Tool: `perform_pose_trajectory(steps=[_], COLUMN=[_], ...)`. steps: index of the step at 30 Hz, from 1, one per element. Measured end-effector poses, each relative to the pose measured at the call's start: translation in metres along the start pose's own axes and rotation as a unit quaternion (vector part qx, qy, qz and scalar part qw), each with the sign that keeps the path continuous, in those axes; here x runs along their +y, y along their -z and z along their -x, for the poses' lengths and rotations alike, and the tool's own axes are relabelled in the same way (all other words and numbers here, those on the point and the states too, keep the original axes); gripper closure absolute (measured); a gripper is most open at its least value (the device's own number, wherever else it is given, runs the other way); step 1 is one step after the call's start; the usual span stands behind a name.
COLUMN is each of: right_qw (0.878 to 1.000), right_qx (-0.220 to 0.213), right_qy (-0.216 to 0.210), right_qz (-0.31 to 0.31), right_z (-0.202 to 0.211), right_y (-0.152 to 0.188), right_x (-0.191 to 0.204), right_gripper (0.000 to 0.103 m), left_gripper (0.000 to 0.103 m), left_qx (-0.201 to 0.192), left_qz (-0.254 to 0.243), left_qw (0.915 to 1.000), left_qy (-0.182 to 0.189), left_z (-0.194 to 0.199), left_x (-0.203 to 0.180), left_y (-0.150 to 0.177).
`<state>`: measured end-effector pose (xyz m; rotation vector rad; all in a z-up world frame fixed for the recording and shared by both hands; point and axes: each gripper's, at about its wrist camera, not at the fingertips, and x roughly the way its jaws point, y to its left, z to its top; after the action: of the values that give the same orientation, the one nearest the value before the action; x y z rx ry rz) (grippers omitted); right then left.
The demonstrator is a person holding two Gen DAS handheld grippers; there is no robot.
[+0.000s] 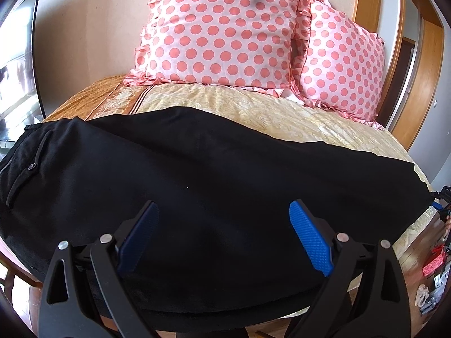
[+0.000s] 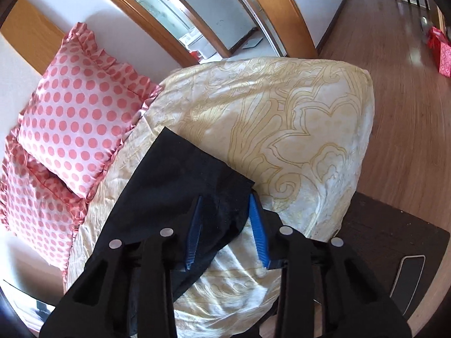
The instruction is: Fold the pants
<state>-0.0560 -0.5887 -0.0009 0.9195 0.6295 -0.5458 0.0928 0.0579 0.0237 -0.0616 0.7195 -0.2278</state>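
Black pants [image 1: 197, 174] lie flat across the yellow bedspread [image 1: 282, 112], folded lengthwise, waistband and a buttoned back pocket [image 1: 31, 166] at the left, leg hems at the right. My left gripper [image 1: 222, 211] is open, hovering above the near edge of the pants at mid-length, holding nothing. In the right wrist view the hem end of the pants [image 2: 180, 174] lies on the bedspread [image 2: 296, 129]. My right gripper [image 2: 225, 200] is partly open, with the near hem corner between its blue pads [image 2: 258, 225]; the jaws are not closed on the cloth.
Two pink polka-dot pillows [image 1: 225, 28] lean at the head of the bed, also in the right wrist view [image 2: 76, 124]. A dark bedside table [image 2: 394, 242] with a phone [image 2: 408, 276] stands right of the bed. Wood floor [image 2: 394, 70] and a red bag [image 2: 439, 50] lie beyond.
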Motion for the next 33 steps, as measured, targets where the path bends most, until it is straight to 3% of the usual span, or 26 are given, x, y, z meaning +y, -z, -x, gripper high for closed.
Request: perform_pose_trajectory(steps=[7, 14, 18, 22, 28, 30, 33], right_qw=[0.999, 0.997, 0.993, 0.983, 0.947, 0.93, 0.892], right_qx=[-0.01, -0.038, -0.054, -0.054, 0.001, 0.033, 0.102], right_qy=[-0.019, -0.067, -0.101, -0.154, -0.27, -0.305, -0.366], right_qz=[-0.038, -0.02, 0.022, 0.086, 0.177, 0.204, 0.246], right_z=[-0.001, 0.012, 0.024, 0.033, 0.031, 0.026, 0.014], right_y=[0.0, -0.001, -0.002, 0.01, 0.065, 0.094, 0.155], right_x=[-0.014, -0.001, 0.031, 0.088, 0.192, 0.224, 0.276], right_gripper=[0.091, 0.093, 0.093, 0.093, 0.093, 0.093, 0.093], left_gripper=[0.009, 0.009, 0.009, 0.009, 0.009, 0.009, 0.009], left_qx=[-0.002, -0.003, -0.004, -0.005, -0.012, -0.015, -0.022], left_qz=[0.005, 0.007, 0.011, 0.016, 0.025, 0.028, 0.036], left_qw=[1.0, 1.0, 0.9999, 0.9999, 0.9996, 0.9995, 0.9991], left_qy=[0.001, 0.001, 0.003, 0.003, -0.001, -0.003, -0.009], left_z=[0.001, 0.003, 0.003, 0.005, 0.012, 0.015, 0.02], left_x=[0.003, 0.006, 0.008, 0.012, 0.018, 0.021, 0.026], left_y=[0.002, 0.003, 0.004, 0.006, 0.007, 0.007, 0.006])
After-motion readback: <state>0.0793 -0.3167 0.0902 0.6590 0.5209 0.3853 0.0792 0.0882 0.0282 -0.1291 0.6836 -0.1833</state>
